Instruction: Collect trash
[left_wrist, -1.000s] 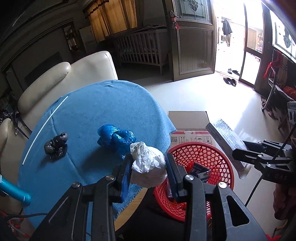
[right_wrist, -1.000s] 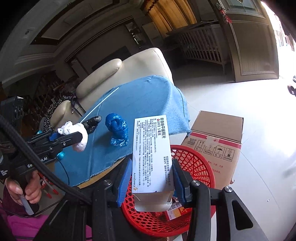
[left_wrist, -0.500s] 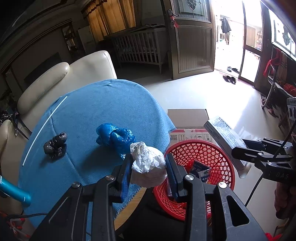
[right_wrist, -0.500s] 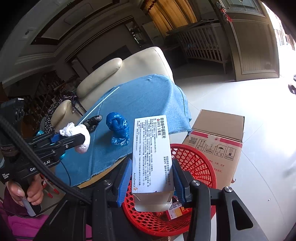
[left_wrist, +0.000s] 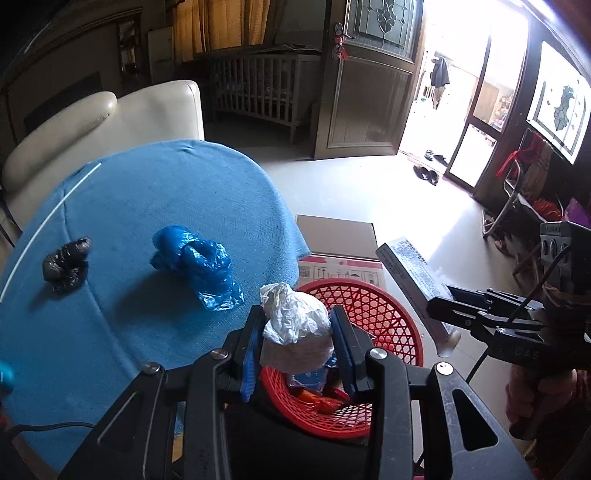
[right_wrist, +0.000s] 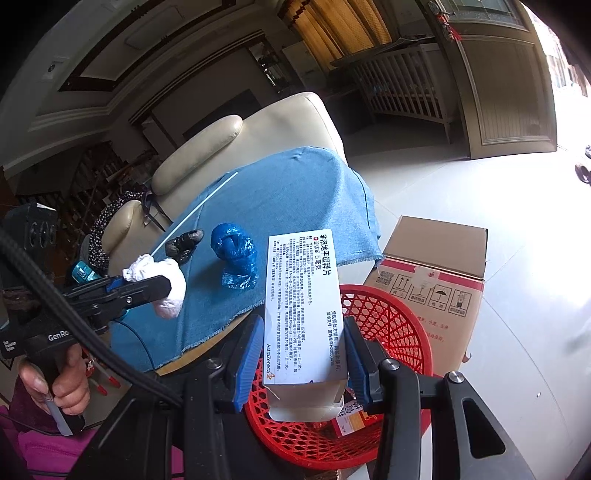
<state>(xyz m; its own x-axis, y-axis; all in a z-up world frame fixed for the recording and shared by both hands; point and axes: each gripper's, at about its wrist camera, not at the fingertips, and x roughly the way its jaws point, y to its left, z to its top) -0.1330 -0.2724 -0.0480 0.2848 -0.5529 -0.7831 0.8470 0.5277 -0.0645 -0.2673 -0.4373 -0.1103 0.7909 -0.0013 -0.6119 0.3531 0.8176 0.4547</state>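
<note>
Both tools carry trash over the red basket (left_wrist: 388, 321) on the floor, right of the desk (left_wrist: 122, 332). The left tool (left_wrist: 295, 338) pinches a white crumpled bag (left_wrist: 295, 325); the right tool (right_wrist: 301, 360) pinches a medicine box (right_wrist: 303, 306). Next, I think, each must spread and drop its load into the basket.

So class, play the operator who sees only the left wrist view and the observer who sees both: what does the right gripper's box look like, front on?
Observer: The white box shows printed text and an AstraZeneca logo, clamped in the right gripper.
Operator: What lies under it?
Observer: The red basket, holding a small orange-and-white carton.
Operator: And my own handle?
Observer: A hand grips it, squeezing the trigger of the left gripper, which holds the white wad.
</note>
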